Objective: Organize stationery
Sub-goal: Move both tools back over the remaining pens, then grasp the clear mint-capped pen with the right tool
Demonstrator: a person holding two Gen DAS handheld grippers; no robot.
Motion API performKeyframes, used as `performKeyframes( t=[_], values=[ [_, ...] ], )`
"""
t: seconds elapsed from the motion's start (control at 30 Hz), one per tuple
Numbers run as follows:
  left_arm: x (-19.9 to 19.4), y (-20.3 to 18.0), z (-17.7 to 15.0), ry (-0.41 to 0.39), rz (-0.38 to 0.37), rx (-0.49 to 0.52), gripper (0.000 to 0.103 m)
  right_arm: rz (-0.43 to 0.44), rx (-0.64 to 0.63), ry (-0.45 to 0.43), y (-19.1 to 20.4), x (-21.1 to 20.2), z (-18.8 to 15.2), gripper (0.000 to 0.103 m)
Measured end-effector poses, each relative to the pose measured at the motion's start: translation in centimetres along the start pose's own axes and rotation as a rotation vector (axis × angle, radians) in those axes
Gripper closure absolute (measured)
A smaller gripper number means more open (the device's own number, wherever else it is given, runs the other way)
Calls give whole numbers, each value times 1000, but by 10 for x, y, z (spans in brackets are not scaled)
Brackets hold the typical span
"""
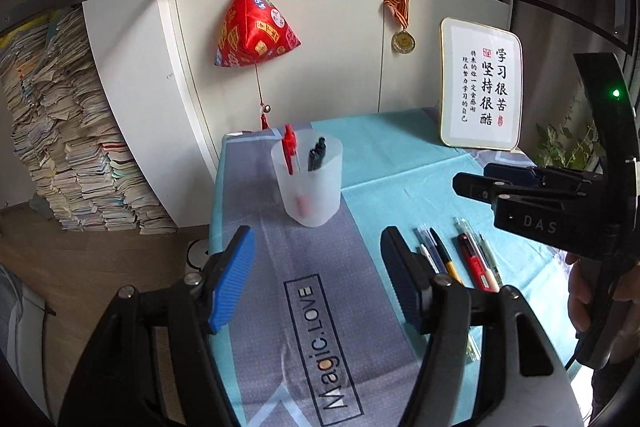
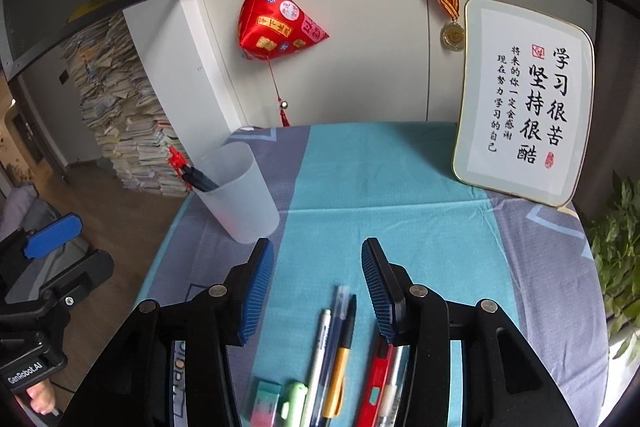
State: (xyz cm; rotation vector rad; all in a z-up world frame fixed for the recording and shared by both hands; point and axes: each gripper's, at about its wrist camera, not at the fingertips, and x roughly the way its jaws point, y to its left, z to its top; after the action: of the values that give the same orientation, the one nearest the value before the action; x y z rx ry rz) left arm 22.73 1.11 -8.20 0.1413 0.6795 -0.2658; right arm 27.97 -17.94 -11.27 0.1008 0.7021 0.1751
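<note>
A translucent plastic cup (image 1: 308,183) (image 2: 240,195) stands on the cloth-covered table (image 1: 400,155) and holds a red pen (image 1: 289,147) and black pens (image 1: 317,153). My left gripper (image 1: 318,279) is open above the grey cloth just short of the cup, with nothing between its pads. To its right lies a row of loose pens (image 1: 460,255). My right gripper (image 2: 318,283) is open above those pens (image 2: 336,339), which lie flat on the table. Beside them lie a red pen (image 2: 370,379), a green-capped item (image 2: 294,397) and an eraser (image 2: 264,401).
A framed calligraphy board (image 2: 524,99) leans on the wall at the back right. A red cloth ornament (image 2: 276,27) and a medal (image 2: 452,35) hang on the cabinet. A plant (image 2: 616,251) stands off the right edge. Stacked books (image 1: 72,131) rise from the floor at the left.
</note>
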Motion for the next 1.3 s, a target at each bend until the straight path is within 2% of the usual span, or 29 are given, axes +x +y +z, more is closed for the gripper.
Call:
performKeyframes(
  t=[0.23, 0.43, 0.6, 0.77, 1.1, 1.3],
  values=[
    [-1, -14, -39, 34, -64, -85, 40, -71, 2, 44, -22, -12, -37, 56],
    [4, -40, -62, 64, -74, -64, 39, -99, 64, 119, -48, -11, -78, 56],
    [10, -55, -82, 97, -51, -8, 39, -103, 83, 157, -59, -13, -106, 56],
    [10, -55, -98, 119, -96, -60, 39, -99, 113, 164, -67, -21, -126, 56],
    [18, -88, -110, 173, -181, 1, 39, -87, 75, 146, -56, -26, -141, 56],
    [25, -102, -116, 205, -242, -4, 39, -78, 48, 148, -46, -23, -144, 56]
  ],
)
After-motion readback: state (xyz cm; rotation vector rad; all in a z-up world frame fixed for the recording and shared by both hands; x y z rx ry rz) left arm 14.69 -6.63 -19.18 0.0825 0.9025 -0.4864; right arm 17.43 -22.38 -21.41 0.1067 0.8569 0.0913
